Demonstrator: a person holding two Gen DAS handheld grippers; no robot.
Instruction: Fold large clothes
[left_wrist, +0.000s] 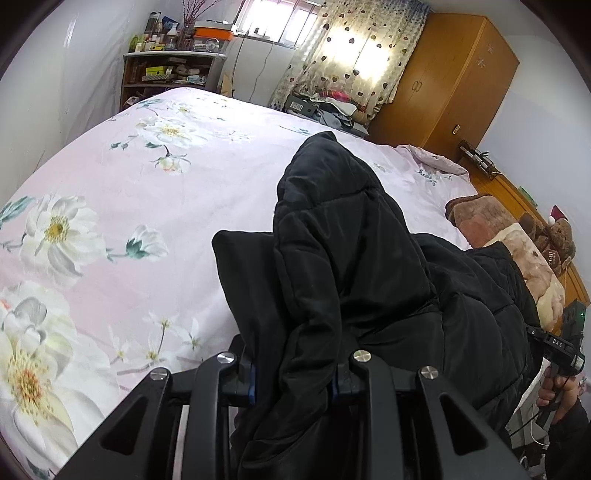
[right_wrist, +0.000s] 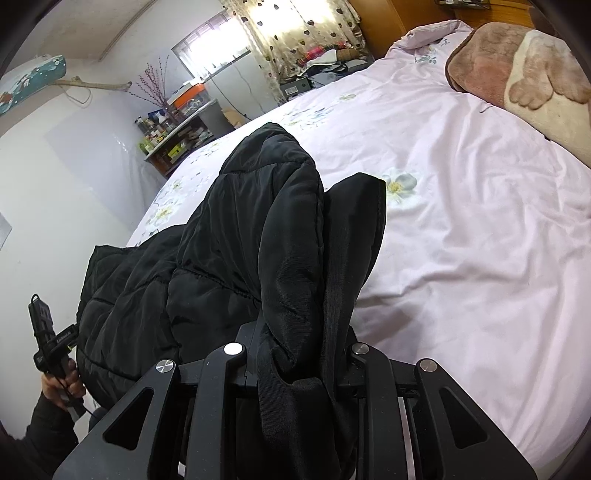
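Observation:
A large black quilted jacket (left_wrist: 351, 258) hangs between my two grippers above a bed with a pink floral cover (left_wrist: 129, 206). My left gripper (left_wrist: 293, 376) is shut on a bunched edge of the jacket, which drapes over and hides the fingertips. My right gripper (right_wrist: 301, 363) is shut on another edge of the same jacket (right_wrist: 258, 240), its fingertips also hidden by fabric. The right gripper's handle and the hand on it show at the right edge of the left wrist view (left_wrist: 565, 354). The left one shows at the left edge of the right wrist view (right_wrist: 51, 343).
A brown and beige plush blanket (right_wrist: 517, 70) and a teddy bear (left_wrist: 557, 236) lie by the wooden headboard (left_wrist: 532, 210). A cluttered shelf (left_wrist: 166, 74), a curtained window (left_wrist: 351, 55), a clothes pile (left_wrist: 328, 103) and a wooden wardrobe (left_wrist: 450, 81) stand beyond the bed.

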